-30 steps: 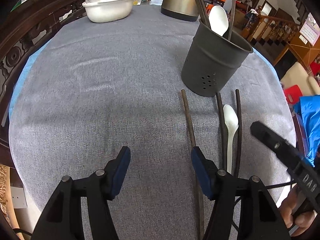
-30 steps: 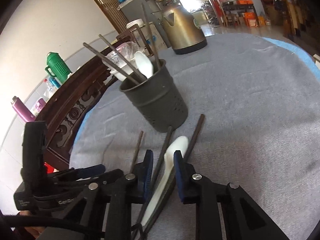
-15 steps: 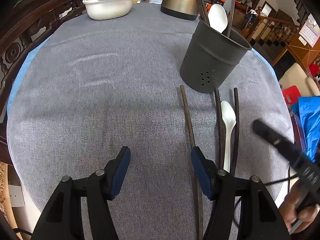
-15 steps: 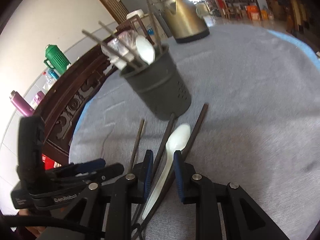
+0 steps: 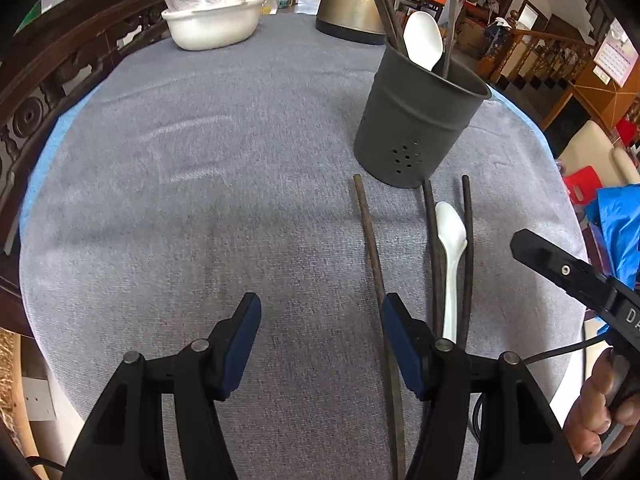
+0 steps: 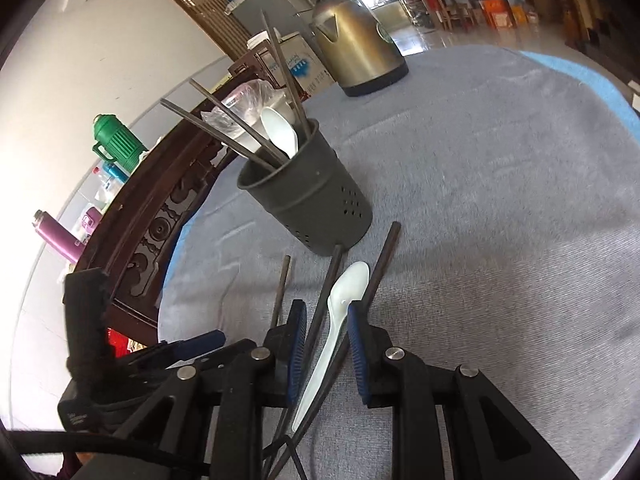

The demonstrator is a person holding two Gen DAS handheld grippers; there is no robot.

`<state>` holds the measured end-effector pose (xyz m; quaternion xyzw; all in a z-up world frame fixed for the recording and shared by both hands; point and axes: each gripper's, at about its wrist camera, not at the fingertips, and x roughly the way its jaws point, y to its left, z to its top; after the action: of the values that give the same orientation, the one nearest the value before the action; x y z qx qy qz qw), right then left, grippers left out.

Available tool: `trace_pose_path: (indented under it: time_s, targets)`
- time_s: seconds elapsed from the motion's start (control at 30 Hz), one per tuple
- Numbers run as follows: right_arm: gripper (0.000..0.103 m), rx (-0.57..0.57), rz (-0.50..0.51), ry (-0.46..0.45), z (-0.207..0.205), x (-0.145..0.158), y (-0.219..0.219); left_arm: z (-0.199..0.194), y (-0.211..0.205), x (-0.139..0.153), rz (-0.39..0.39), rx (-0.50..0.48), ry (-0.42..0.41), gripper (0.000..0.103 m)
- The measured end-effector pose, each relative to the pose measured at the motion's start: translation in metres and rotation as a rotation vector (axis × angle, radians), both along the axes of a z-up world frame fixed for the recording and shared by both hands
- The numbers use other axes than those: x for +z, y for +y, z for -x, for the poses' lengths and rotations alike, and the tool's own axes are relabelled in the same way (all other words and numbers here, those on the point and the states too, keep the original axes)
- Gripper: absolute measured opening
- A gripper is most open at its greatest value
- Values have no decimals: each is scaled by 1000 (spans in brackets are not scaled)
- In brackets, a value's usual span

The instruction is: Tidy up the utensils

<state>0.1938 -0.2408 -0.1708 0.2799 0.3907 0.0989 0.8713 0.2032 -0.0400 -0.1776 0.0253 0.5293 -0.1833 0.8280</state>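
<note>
vs. 1 s ago little is changed: the left hand-held gripper [image 5: 320,336] is seen spread as before over bare grey cloth on the bench [image 5: 200,160], nothing between the pads. one brown chopstick [image 5: 370,248] lies just left of its right finger, same spot as earlier. the right hand-held gripper [image 6: 326,344] is kept narrow, not fully pressed together; the white spoon [image 6: 340,312] and 2 dark chopsticks [image 6: 380,268] run between its pads. whether the pads actually pinch them cannot be told. the right wrist view is tilted a bit differently than 1 s ago, w/ the spoon bowl nearer the right pad. spoon + chopsticks lie on the cloth just near of the dark utensil holder [image 6: 312,200], which stands upright on the far right w/ another white spoon [image 6: 280,130] and chopsticks inside. kettle [image 5: 356,0] and white bowl [image 5: 216,24] at the far edge, unmoved.
</note>
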Motion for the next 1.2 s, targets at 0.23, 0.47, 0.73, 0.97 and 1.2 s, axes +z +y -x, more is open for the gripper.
trace_pose_path:
  time_s: [0.23,0.47,0.73,0.97,1.2]
  targets:
    - [24,14,3,28,-25,-9,12,-5,6,0,-1,16,12,64]
    - [23,20,-8,79,-37,-19,13,-6,10,3,2,22,9,64]
    - [23,12,128,171,-35,-21,7,-6,10,0,10,18,15,64]
    - [23,-3,151,105,-34,-6,13,-7,15,4,11,26,5,64]
    - [23,-109,163,167,-42,-14,6,-6,14,7,10,19,-1,64]
